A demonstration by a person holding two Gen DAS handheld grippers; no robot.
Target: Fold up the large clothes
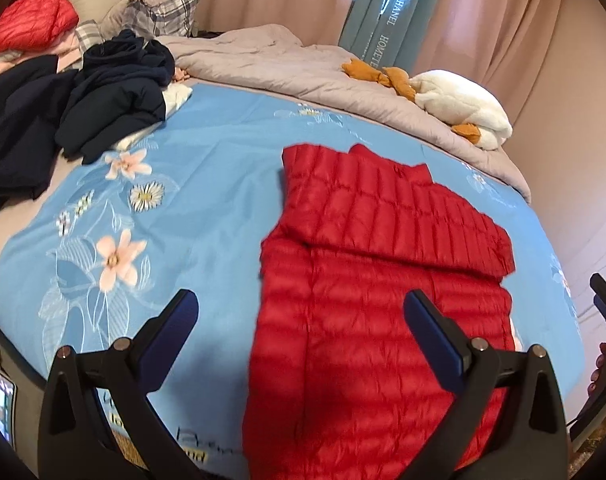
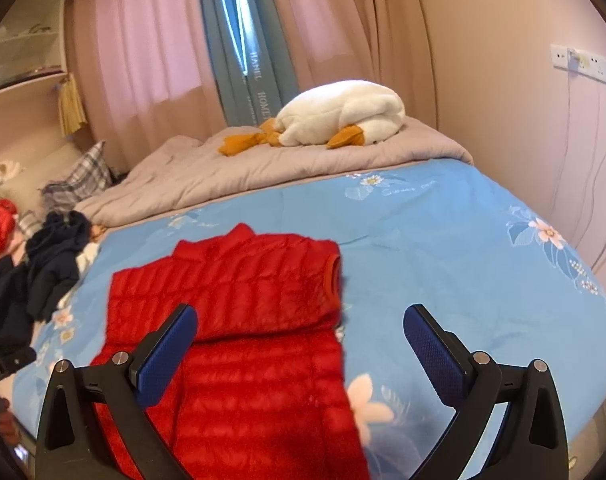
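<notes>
A red quilted down jacket (image 1: 367, 280) lies flat on the blue floral bedsheet (image 1: 207, 200), its upper part folded over across the body. It also shows in the right wrist view (image 2: 239, 320). My left gripper (image 1: 301, 308) is open and empty, hovering above the jacket's near left part. My right gripper (image 2: 299, 324) is open and empty, above the jacket's near right edge. The right gripper's body shows at the right edge of the left wrist view (image 1: 603, 300).
A pile of dark navy clothes (image 1: 83, 108) lies at the far left of the bed, with another red jacket (image 1: 27, 20) and plaid pillows (image 1: 159, 12) behind. A grey quilt (image 1: 303, 68) with a white plush goose (image 2: 343, 116) lies along the far side. Curtains and wall stand behind.
</notes>
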